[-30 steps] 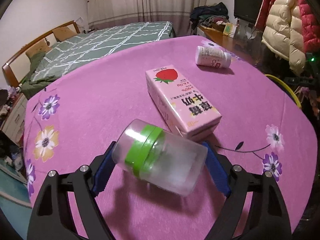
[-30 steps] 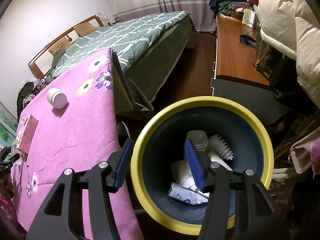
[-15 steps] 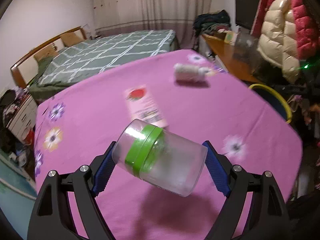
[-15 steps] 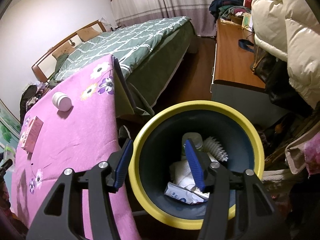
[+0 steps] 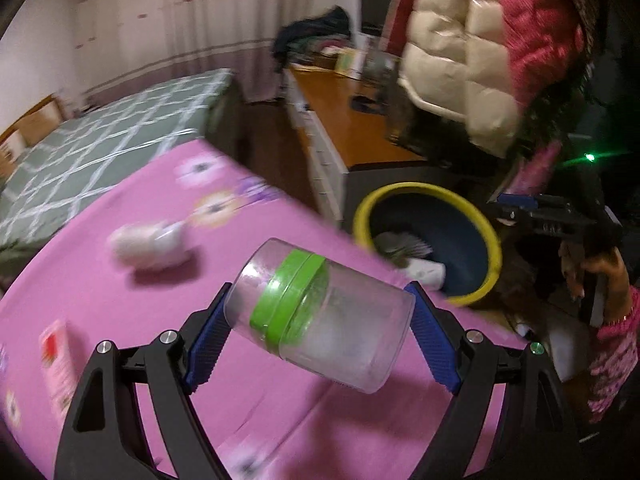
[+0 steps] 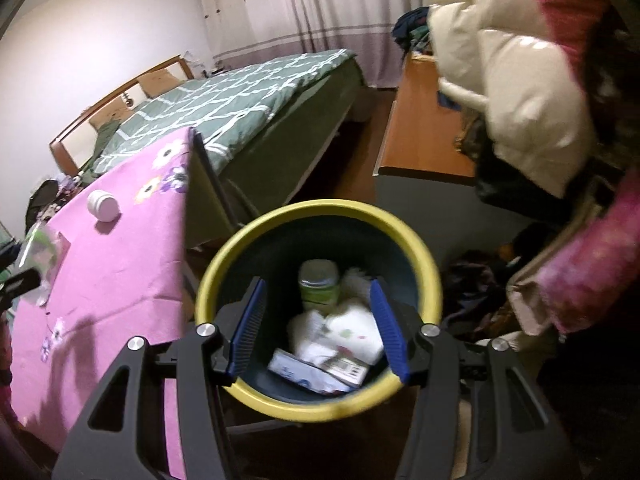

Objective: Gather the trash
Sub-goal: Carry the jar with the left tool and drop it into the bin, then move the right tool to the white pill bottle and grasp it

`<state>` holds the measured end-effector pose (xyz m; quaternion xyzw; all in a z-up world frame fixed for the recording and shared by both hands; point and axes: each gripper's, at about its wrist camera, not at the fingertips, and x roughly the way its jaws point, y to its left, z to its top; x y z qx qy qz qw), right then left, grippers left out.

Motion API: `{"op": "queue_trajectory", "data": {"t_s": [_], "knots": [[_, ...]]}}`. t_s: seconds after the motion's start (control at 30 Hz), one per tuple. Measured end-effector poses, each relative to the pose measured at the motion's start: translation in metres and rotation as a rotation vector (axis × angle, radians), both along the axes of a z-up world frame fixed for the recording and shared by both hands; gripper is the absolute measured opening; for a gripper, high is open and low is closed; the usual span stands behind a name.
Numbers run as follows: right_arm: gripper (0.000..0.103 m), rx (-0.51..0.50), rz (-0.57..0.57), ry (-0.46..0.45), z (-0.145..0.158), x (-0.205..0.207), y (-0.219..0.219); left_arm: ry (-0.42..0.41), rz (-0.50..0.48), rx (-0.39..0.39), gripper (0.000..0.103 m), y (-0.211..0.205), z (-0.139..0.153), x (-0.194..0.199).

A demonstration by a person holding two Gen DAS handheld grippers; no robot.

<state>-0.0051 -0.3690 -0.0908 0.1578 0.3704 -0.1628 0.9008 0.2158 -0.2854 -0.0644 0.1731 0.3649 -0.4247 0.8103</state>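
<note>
Left gripper (image 5: pixel 320 332) around one jar (image 5: pixel 320 316); one bin (image 5: pixel 424 240).

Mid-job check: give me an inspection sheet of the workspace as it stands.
Surface: pink flowered tablecloth.
Job's things: clear plastic jar with green band held off the table; white bottle and pink strawberry carton lying on it; yellow-rimmed dark bin beside the table, holding trash.
Clutter: nothing seen.
Grippers: left gripper shut on jar; right gripper open above bin.
Cables: nothing seen.
Surroundings: green quilted bed, wooden desk, puffer coats.
</note>
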Motion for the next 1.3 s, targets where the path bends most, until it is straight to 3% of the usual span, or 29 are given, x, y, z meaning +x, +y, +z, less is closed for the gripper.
{"op": "queue_trajectory", "data": {"t_s": [0.17,0.43,0.53,0.57,0.7,0.93,1.13,1.3], "knots": [[0.057,-0.026,-0.027,-0.011,0.003,-0.026,-0.014,0.044,-0.112,0.037,0.083,-0.091,-0.019,-0.002],[0.058,-0.040,-0.070,-0.002,-0.003,-0.046,-0.031,0.098,-0.180,0.136,0.083,-0.184,-0.062,-0.003],[0.059,-0.036,-0.083,0.007,-0.006,-0.054,-0.038,0.114,-0.186,0.180,0.084,-0.201,-0.078,-0.002],[0.060,-0.034,-0.086,0.009,-0.007,-0.055,-0.039,0.123,-0.183,0.189,0.090,-0.206,-0.083,-0.001],[0.062,-0.033,-0.091,0.009,-0.008,-0.057,-0.040,0.107,-0.155,0.167,0.095,-0.204,-0.078,-0.002],[0.063,-0.030,-0.058,0.010,-0.008,-0.045,-0.031,-0.028,-0.050,-0.001,0.098,-0.127,-0.024,-0.007],[0.063,-0.034,0.019,0.017,-0.006,-0.015,-0.005,-0.164,0.215,-0.118,0.098,-0.005,0.010,0.003],[0.064,-0.038,0.105,0.024,-0.001,0.016,0.027,-0.214,0.443,-0.186,0.098,0.102,0.021,0.019]]}}
